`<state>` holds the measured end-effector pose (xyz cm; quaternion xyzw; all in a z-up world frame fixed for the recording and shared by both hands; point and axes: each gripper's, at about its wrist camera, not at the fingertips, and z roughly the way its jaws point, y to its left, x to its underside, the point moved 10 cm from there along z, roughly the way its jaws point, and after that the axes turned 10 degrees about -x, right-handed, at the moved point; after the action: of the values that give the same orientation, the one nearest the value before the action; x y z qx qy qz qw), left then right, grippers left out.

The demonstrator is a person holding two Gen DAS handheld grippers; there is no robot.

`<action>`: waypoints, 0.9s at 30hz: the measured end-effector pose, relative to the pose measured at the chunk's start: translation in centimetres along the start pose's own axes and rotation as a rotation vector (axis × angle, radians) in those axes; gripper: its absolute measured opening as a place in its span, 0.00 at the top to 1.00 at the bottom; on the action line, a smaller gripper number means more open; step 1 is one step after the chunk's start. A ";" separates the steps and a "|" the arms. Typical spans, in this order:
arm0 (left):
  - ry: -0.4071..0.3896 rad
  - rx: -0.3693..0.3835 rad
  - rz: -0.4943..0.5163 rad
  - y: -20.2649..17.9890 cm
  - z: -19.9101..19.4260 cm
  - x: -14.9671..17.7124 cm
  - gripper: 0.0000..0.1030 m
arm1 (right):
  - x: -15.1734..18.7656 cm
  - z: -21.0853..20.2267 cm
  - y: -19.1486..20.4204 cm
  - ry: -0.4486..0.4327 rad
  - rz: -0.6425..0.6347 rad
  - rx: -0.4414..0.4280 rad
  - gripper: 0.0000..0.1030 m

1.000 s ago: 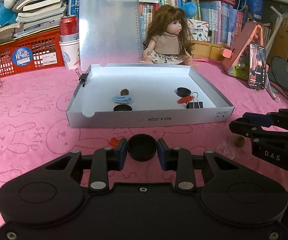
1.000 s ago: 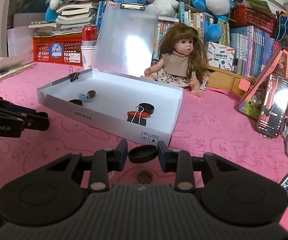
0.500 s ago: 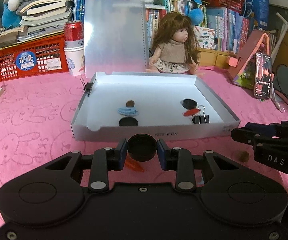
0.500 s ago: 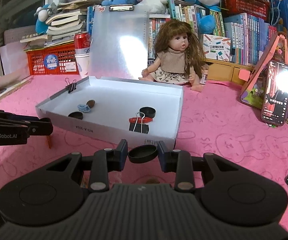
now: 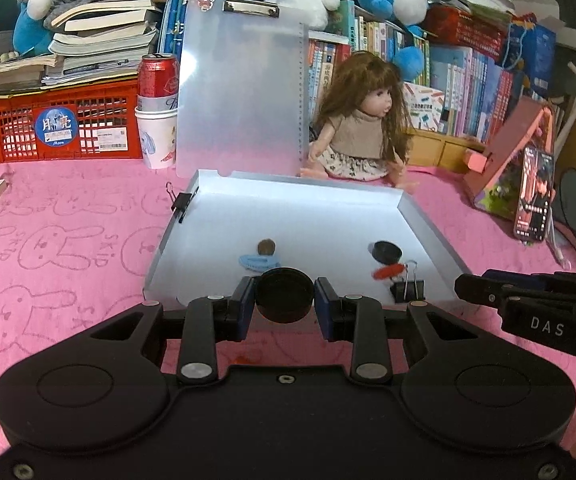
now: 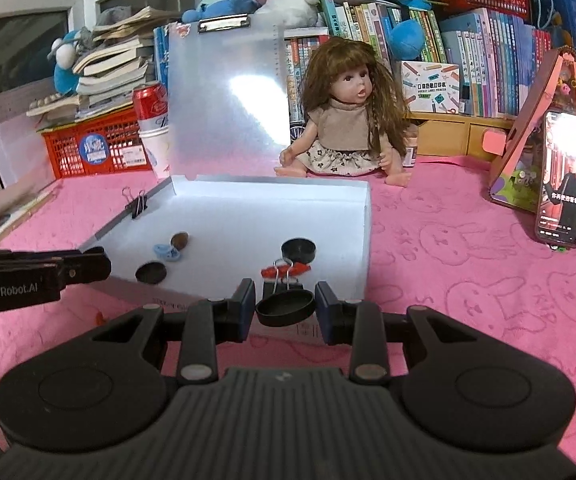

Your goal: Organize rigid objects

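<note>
Left gripper (image 5: 285,300) is clamped on a black cap (image 5: 285,295); right gripper (image 6: 285,305) is clamped on another black lid (image 6: 285,307), white box (image 6: 362,240) at twelve o'clock.

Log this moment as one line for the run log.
left gripper: holding black cap | right gripper: holding black lid | both near white box front edge
</note>
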<state>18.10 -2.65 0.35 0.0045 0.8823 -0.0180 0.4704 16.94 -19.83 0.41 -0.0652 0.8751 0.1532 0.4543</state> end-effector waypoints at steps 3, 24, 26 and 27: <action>0.003 -0.004 -0.002 0.1 0.6 -0.7 0.70 | -0.8 0.3 -0.2 -0.003 0.016 -0.006 0.62; 0.090 0.000 -0.040 -0.3 4.8 -4.0 0.70 | -2.9 4.0 -2.7 0.062 0.164 -0.035 0.62; 0.107 -0.003 -0.038 -0.3 5.4 -4.2 0.70 | -3.0 4.5 -3.1 0.077 0.193 -0.045 0.62; 0.117 -0.004 -0.038 -0.3 5.7 -4.3 0.70 | -3.2 4.9 -3.4 0.085 0.207 -0.049 0.62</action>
<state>25.22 -3.12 0.70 -0.0120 0.9082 -0.0249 0.4175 23.40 -21.54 -0.34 0.0081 0.8917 0.2176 0.3968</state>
